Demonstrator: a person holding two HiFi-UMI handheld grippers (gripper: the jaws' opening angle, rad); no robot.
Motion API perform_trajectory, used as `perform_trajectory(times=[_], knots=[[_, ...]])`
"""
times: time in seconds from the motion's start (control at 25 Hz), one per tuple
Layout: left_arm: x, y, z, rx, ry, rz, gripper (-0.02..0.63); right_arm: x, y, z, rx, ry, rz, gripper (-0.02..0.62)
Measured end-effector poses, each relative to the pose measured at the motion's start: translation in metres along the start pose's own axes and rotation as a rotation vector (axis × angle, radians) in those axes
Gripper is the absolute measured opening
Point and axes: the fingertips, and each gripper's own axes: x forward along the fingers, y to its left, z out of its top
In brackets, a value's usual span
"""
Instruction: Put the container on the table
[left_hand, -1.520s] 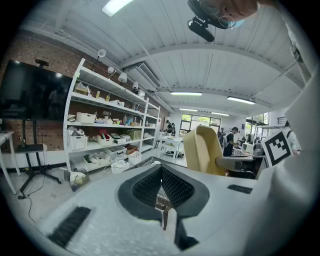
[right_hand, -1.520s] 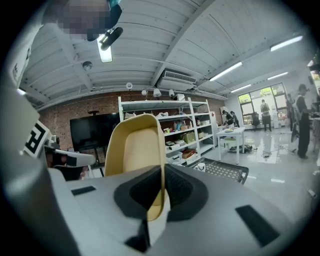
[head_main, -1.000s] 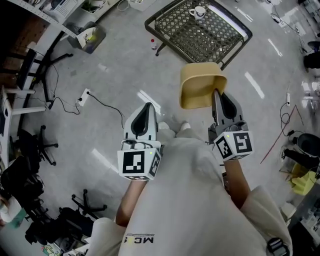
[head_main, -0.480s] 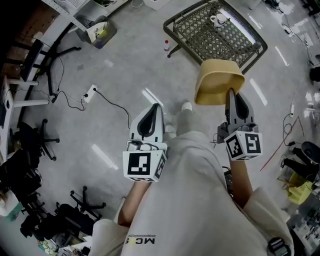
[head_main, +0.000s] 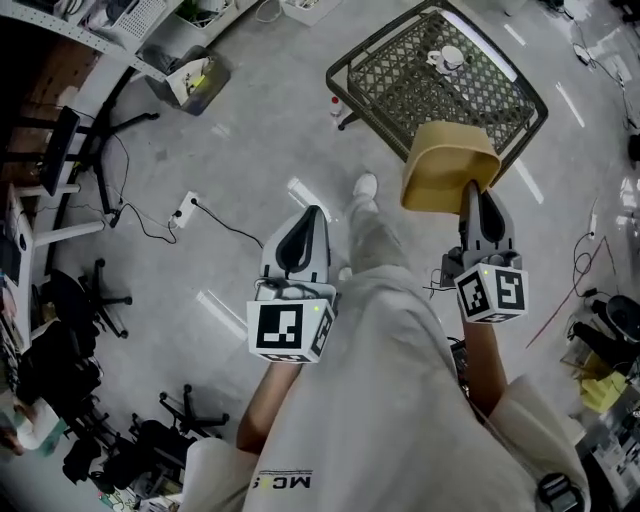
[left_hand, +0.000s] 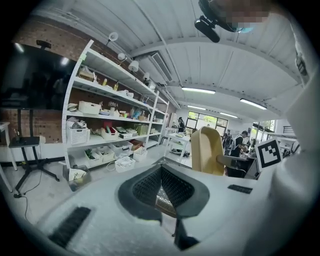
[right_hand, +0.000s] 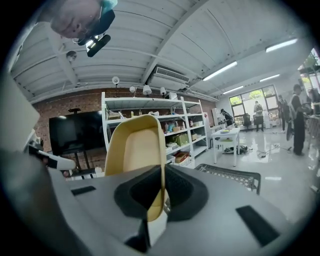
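Observation:
A tan plastic container (head_main: 448, 165) hangs in the air just in front of the dark wire-mesh table (head_main: 400, 85), above the grey floor. My right gripper (head_main: 478, 195) is shut on the container's near rim; in the right gripper view the rim (right_hand: 135, 150) runs down between the closed jaws. The mesh table (right_hand: 231, 175) lies beyond it at lower right. My left gripper (head_main: 300, 238) is held at waist height to the left, shut with nothing in it. In the left gripper view (left_hand: 161, 192) the container (left_hand: 206, 150) shows off to the right.
A white cup (head_main: 451, 57) stands on the mesh table. A small bottle (head_main: 336, 104) stands on the floor by the table's left leg. A power strip (head_main: 187, 206) with cable, a bin (head_main: 195, 80), shelves and office chairs (head_main: 70, 300) line the left side.
The person has stepped forward: the mesh table has come closer and the container, still gripped, now overlaps the table's near edge. The left gripper has kept its place.

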Motion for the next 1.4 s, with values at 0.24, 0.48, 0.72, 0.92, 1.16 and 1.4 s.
perform_trajectory(times=[0.24, 0.48, 0.72, 0.92, 1.16, 1.4], knots=[[0.107, 0.010, 0.054, 0.035, 0.003, -0.041, 0.025, 0.087, -0.046, 0.032, 0.028, -0.008, -0.044, 0.029], [0.190, 0.014, 0.099, 0.071, -0.014, -0.054, 0.025, 0.149, -0.087, 0.062, 0.039, -0.020, -0.077, 0.029], [0.228, 0.025, 0.116, 0.077, -0.012, -0.067, 0.025, 0.182, -0.100, 0.065, 0.058, -0.011, -0.116, 0.029], [0.256, 0.029, 0.122, 0.090, 0.015, -0.121, 0.025, 0.201, -0.107, 0.072, 0.076, -0.028, -0.149, 0.029], [0.275, 0.020, 0.125, 0.116, 0.039, -0.170, 0.025, 0.209, -0.115, 0.066, 0.093, -0.013, -0.168, 0.029], [0.286, 0.015, 0.113, 0.124, 0.064, -0.187, 0.025, 0.219, -0.118, 0.049, 0.111, 0.021, -0.157, 0.029]])
